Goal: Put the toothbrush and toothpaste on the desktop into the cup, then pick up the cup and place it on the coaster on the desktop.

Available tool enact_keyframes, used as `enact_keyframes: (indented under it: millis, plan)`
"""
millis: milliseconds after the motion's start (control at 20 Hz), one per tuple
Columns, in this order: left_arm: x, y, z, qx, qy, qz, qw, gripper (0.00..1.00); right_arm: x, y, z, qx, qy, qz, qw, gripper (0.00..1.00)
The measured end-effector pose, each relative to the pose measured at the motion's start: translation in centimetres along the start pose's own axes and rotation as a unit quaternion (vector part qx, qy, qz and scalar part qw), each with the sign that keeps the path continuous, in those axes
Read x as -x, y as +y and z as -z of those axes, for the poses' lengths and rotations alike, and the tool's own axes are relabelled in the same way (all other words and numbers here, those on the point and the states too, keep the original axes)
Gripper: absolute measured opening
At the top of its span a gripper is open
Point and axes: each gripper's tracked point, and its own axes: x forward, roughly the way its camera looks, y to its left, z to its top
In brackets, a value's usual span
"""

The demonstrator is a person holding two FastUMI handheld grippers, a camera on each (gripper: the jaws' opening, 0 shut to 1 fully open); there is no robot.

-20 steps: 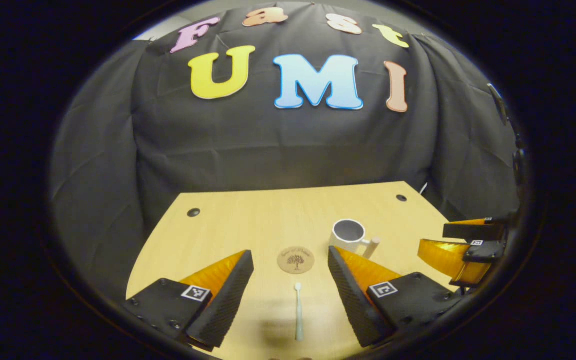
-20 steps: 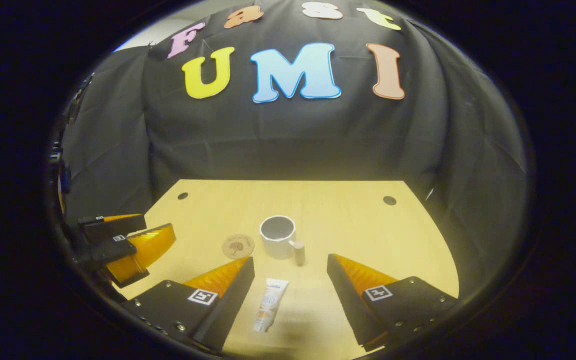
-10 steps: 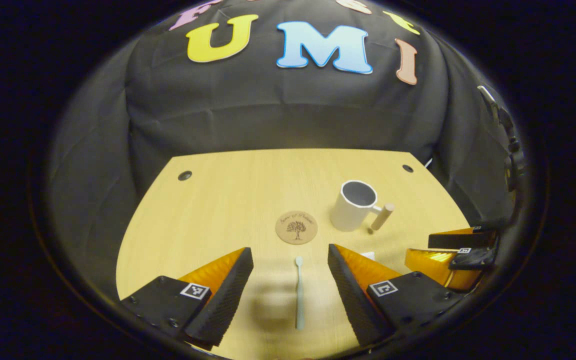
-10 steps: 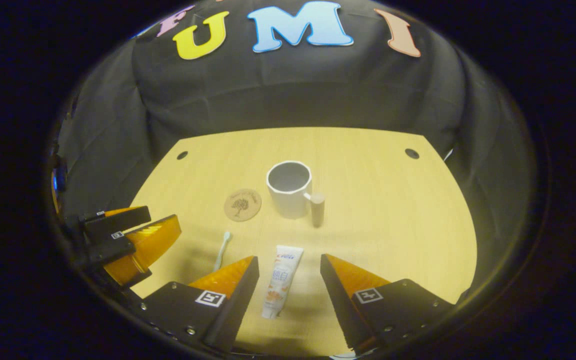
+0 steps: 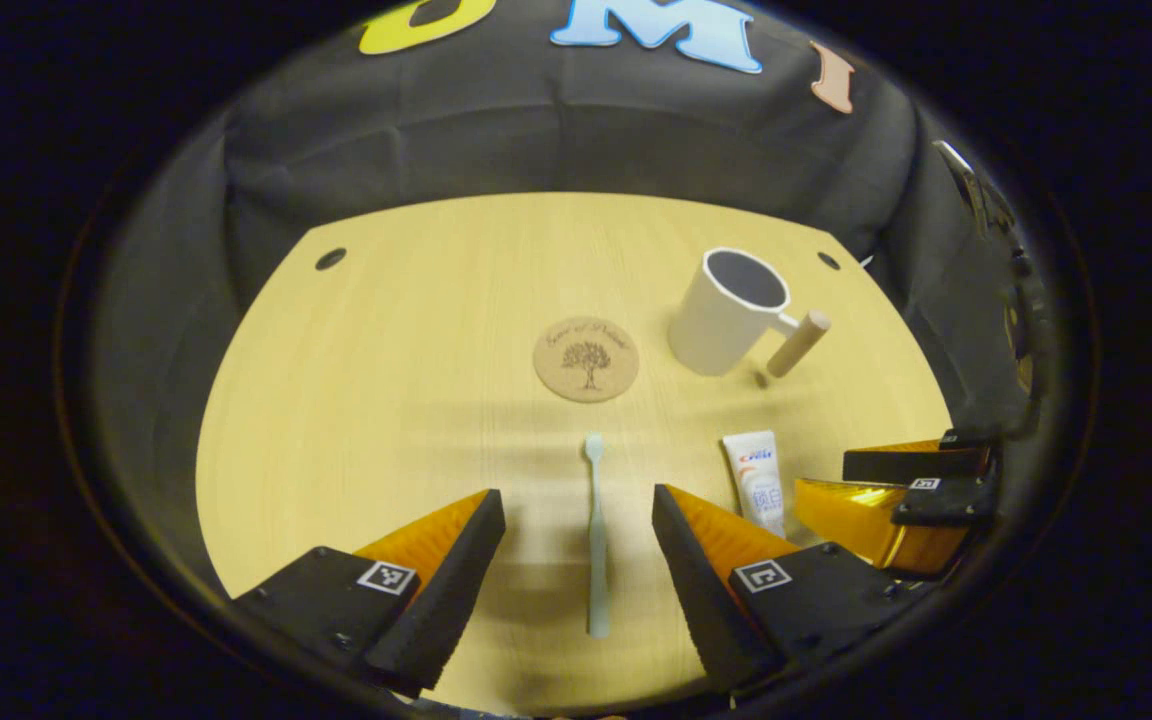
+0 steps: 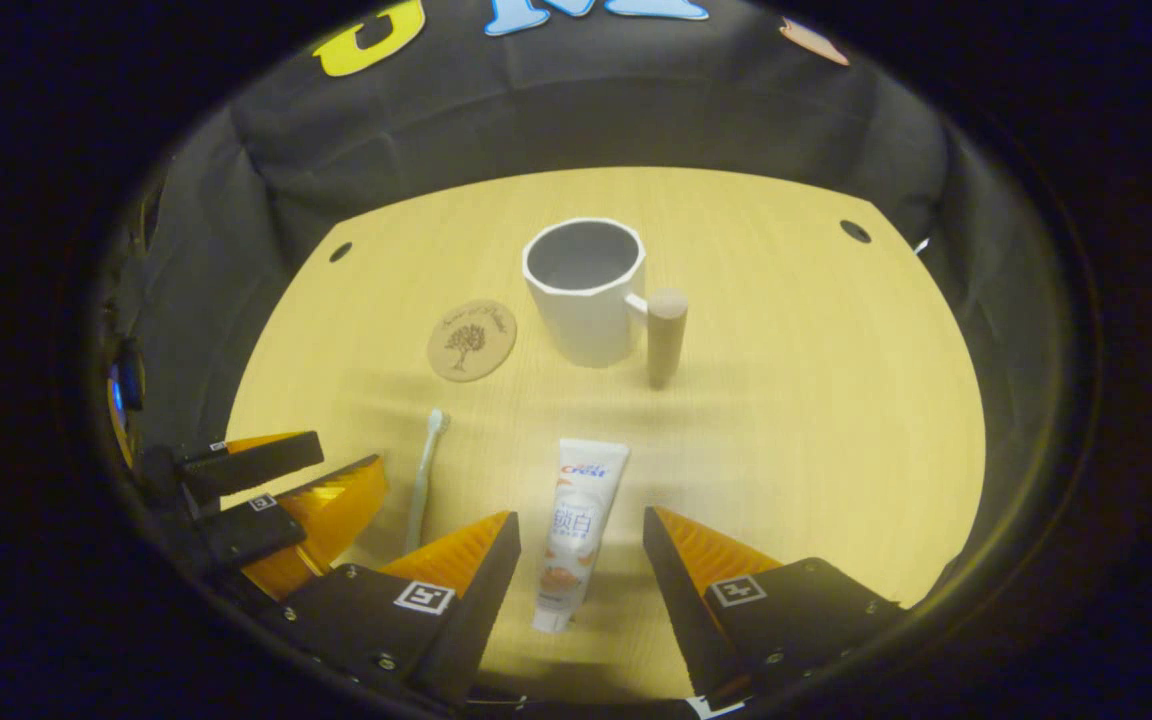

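Observation:
A pale toothbrush (image 5: 595, 540) lies flat on the wooden desktop (image 5: 386, 360), head away from me, between the fingers of my open left gripper (image 5: 576, 515), which hovers above it. In the right gripper view a white toothpaste tube (image 6: 573, 530) lies between the fingers of my open right gripper (image 6: 581, 535). Beyond it the white cup (image 6: 586, 290) with a wooden handle (image 6: 665, 335) stands upright and empty. The round cork coaster (image 6: 472, 339) lies left of the cup. The left gripper view also has the cup (image 5: 726, 312), coaster (image 5: 586, 358), toothpaste (image 5: 758, 480) and the right gripper (image 5: 901, 485).
Black cloth walls close the desk at the back and sides. Small dark holes (image 5: 330, 259) (image 6: 854, 231) sit near the desk's far corners. In the right gripper view the left gripper (image 6: 281, 495) is at the lower left, beside the toothbrush (image 6: 423, 475).
Both grippers have tipped downward and come lower over the desk, so toothbrush and toothpaste now lie between their fingers and the cup and coaster look nearer. Nothing on the desk has moved.

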Motion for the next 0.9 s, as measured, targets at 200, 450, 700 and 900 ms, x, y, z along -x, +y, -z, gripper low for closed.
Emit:
enact_keyframes:
  millis: [200, 450, 700, 900]
  plan:
    - [-2.0, 0.4, 1.9, 0.003, 0.034, -0.002, 0.999, 1.00, -1.4, 0.1, 0.7, 0.010, 0.020, 0.004, 1.000, 0.77]
    - [-3.8, 0.8, 4.3, -0.006, 0.084, -0.010, 0.996, 1.00, -3.1, 0.1, 2.0, 0.014, 0.052, 0.011, 0.998, 0.74]
    - [-4.7, 1.1, 5.4, -0.003, 0.107, -0.019, 0.994, 1.00, -4.2, -0.1, 2.4, 0.016, 0.068, 0.015, 0.997, 0.77]
    - [-5.1, 1.2, 5.6, -0.016, 0.117, -0.028, 0.993, 0.99, -5.2, -0.5, 2.9, 0.018, 0.079, 0.022, 0.996, 0.77]
